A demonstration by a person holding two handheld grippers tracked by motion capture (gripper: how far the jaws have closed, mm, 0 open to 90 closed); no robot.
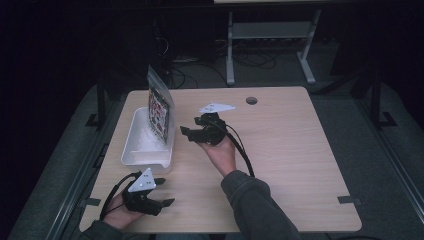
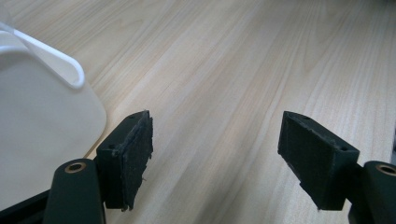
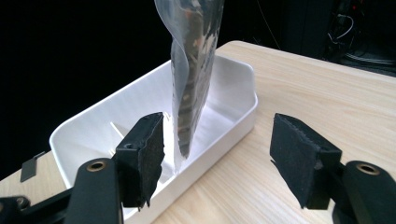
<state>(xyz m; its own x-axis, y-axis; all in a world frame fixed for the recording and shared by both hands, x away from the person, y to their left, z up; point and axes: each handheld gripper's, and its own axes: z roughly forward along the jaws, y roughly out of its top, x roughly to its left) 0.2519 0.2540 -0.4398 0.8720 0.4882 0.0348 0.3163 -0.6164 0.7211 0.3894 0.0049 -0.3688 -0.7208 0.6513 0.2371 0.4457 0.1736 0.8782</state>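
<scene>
A white plastic tray (image 1: 131,145) lies on the left part of the wooden table (image 1: 285,150). A clear bag with a printed pattern (image 1: 159,107) stands upright in it, leaning on its right wall. My right gripper (image 1: 189,131) hovers just right of the tray, open and holding nothing. In the right gripper view the bag (image 3: 192,70) rises from the tray (image 3: 233,112) just beyond my right gripper (image 3: 217,158). My left gripper (image 1: 164,191) is open over the table's near left corner. The left gripper view shows my left gripper (image 2: 215,154) above bare wood beside the tray's corner (image 2: 51,107).
A round cable hole (image 1: 251,100) sits near the table's far edge. Beyond the table stand a metal frame's legs (image 1: 230,50) and cables on a dark floor. A person's grey sleeve (image 1: 255,205) crosses the table's near edge.
</scene>
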